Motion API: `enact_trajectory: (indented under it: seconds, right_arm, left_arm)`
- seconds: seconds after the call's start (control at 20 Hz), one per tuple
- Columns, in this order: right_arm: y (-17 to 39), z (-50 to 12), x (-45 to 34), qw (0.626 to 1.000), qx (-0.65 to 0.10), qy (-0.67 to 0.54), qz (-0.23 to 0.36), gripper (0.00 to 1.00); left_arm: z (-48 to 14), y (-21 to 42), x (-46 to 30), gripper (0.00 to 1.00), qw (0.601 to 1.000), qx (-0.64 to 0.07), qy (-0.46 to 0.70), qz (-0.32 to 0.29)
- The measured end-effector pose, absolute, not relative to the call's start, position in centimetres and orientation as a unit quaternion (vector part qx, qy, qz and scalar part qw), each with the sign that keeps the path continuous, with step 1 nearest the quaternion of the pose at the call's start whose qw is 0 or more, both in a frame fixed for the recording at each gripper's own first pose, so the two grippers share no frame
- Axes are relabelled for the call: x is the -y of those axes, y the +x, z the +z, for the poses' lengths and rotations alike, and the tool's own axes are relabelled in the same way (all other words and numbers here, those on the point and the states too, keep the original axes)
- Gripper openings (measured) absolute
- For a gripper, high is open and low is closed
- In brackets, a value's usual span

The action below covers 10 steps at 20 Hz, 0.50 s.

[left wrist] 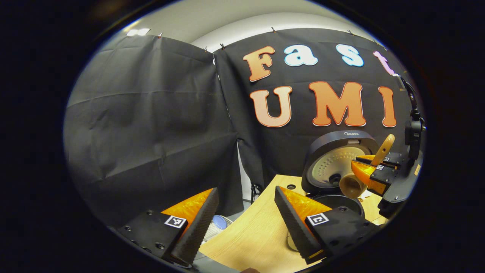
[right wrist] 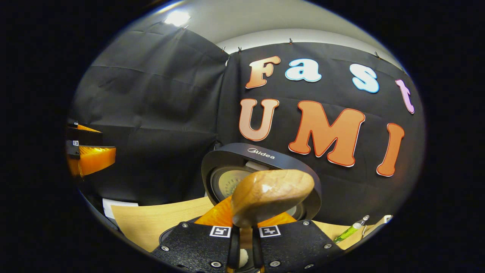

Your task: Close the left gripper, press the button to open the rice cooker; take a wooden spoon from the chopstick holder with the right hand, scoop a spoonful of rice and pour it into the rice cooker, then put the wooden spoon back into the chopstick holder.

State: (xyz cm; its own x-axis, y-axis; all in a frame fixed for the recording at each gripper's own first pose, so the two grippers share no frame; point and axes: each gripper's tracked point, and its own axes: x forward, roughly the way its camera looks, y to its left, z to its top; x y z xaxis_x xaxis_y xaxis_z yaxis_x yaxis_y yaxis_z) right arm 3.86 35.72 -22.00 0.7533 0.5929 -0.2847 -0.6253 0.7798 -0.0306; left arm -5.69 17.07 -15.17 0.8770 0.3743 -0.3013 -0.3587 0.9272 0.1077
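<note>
The black rice cooker [left wrist: 341,159] stands on the wooden table [left wrist: 257,231] with its lid raised, the inner pot [left wrist: 337,203] showing below. My right gripper [left wrist: 379,170] is shut on the wooden spoon [left wrist: 350,185], whose bowl hangs tilted just above the pot with its hollow turned sideways. In the right gripper view the spoon's handle end [right wrist: 271,193] rises between my right gripper [right wrist: 246,227] fingers, in front of the cooker lid [right wrist: 261,159]. My left gripper [left wrist: 246,223] is open and holds nothing, left of the cooker; it appears far left [right wrist: 91,155].
A green pen [right wrist: 350,229] lies on the table to the right of the cooker. A black stand [left wrist: 413,132] rises at the far right. A blue object [left wrist: 219,222] sits below the table's left edge. A small hole [left wrist: 291,186] marks the tabletop near the cooker.
</note>
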Motion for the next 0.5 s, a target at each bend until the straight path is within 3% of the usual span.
enact_trajectory:
  seconds: [0.5]
  right_arm:
    - [3.5, -22.7, -24.9, 0.922, -0.267, 0.129, 0.249, 0.13]
  left_arm:
    - [-14.7, -4.7, -12.7, 0.92, 0.973, -0.163, 0.024, 0.164]
